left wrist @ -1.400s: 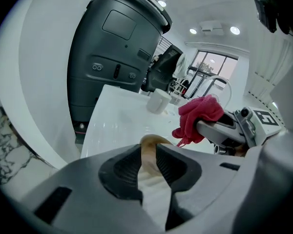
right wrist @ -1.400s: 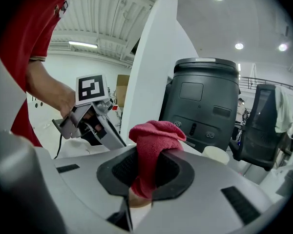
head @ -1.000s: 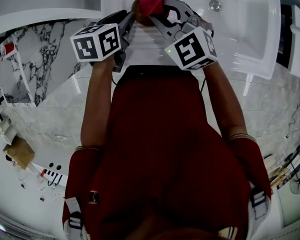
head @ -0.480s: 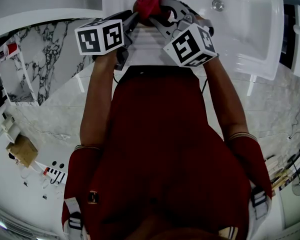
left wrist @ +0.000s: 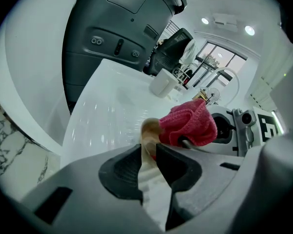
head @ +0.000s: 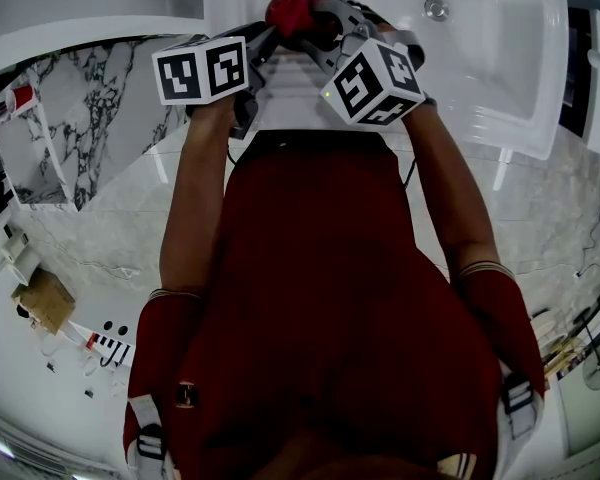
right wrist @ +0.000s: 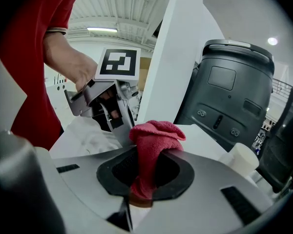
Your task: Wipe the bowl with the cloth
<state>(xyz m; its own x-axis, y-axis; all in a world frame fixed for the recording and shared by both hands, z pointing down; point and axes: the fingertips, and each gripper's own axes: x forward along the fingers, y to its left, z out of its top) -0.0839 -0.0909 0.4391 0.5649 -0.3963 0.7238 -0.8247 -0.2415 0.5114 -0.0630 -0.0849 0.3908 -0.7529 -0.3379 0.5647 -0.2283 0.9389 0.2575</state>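
Pink cloth [right wrist: 154, 145] in right tongs [right wrist: 145, 173], bowl [left wrist: 149, 129] (tan) in left tongs [left wrist: 149, 152]

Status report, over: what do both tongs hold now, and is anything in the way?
Left tongs shut on bowl. Right tongs shut on cloth, cloth against bowl. No obstruction seen.

You face a glossy white surface [left wrist: 100, 118]. A big dark grey machine [left wrist: 119, 30] rises at its far edge. A small white cup [left wrist: 163, 84] stands on the surface just to the right of that machine, apart from it.
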